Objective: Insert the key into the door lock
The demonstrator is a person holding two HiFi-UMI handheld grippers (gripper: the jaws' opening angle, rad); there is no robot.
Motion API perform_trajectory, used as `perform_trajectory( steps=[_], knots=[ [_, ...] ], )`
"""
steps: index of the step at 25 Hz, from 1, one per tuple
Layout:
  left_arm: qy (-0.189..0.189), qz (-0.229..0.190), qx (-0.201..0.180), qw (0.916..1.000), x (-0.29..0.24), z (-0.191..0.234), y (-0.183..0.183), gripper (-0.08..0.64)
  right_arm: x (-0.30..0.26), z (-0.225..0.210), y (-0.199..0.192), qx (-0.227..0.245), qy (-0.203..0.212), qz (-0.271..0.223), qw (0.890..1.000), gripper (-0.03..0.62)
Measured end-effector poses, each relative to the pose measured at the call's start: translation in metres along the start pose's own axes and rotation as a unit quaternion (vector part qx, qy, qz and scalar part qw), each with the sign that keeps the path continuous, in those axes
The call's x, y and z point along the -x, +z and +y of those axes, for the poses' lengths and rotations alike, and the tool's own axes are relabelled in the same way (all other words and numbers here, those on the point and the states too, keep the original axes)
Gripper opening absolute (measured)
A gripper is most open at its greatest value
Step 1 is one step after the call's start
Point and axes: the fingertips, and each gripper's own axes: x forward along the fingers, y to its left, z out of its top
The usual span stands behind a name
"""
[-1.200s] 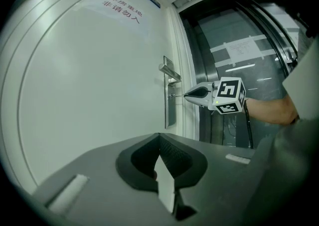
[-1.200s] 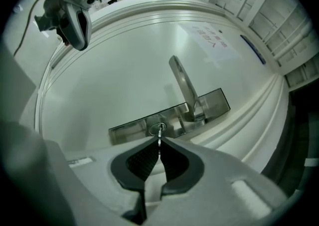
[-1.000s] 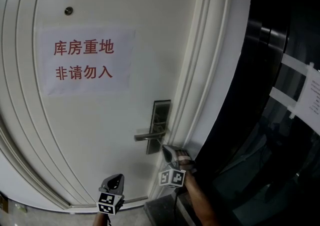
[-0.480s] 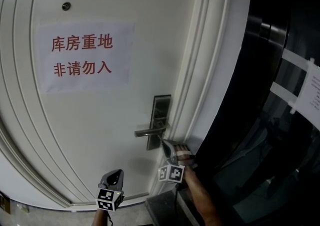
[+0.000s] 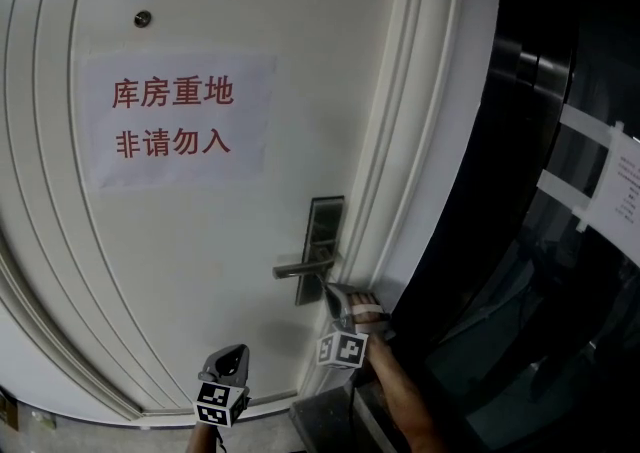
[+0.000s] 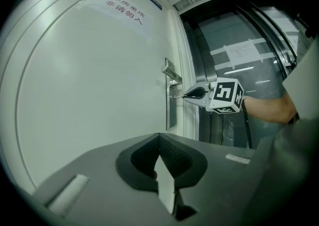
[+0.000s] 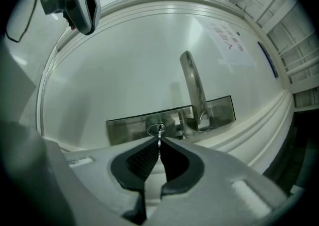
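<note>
Two claws show, and the head view cuts both short. The left claw (image 5: 232, 356) rises from the bottom edge with only its grey tip and marker cube in sight. The right claw (image 5: 332, 293) covers what it carries, so the key cannot be made out from there.

The right gripper view shows it: the grey jaws are clenched on a thin metal key (image 7: 159, 134). Its bow is buried between the ribbed black pads, and its blade reaches the oval keyhole (image 7: 156, 129) in the lock plate (image 7: 129, 125). How deep the blade sits cannot be told. The left claw's jaws meet at the tip with nothing between them, and it hangs apart from the door (image 5: 200, 271).

The plate is a narrow rectangle of brushed steel near the door's right edge. A rounded lever handle (image 5: 300, 268) on it points toward the door's middle, just above the right claw. The door is smooth and white with moulded ridges along its edges, and it bears a paper sign (image 5: 175, 119) printed in red characters. Beside the door frame, a dark glossy glass panel (image 5: 560, 271) blurs whatever lies behind it.
</note>
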Motion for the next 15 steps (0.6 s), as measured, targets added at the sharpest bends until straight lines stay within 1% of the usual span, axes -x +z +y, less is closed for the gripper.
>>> perform_trajectory(
  steps=[15],
  knots=[
    [-0.003, -0.001, 0.007, 1.0, 0.0045, 0.0057, -0.0029, 0.002, -0.0016, 0.0005, 0.0015, 0.007, -0.006, 0.016, 1.0, 0.011]
  ],
)
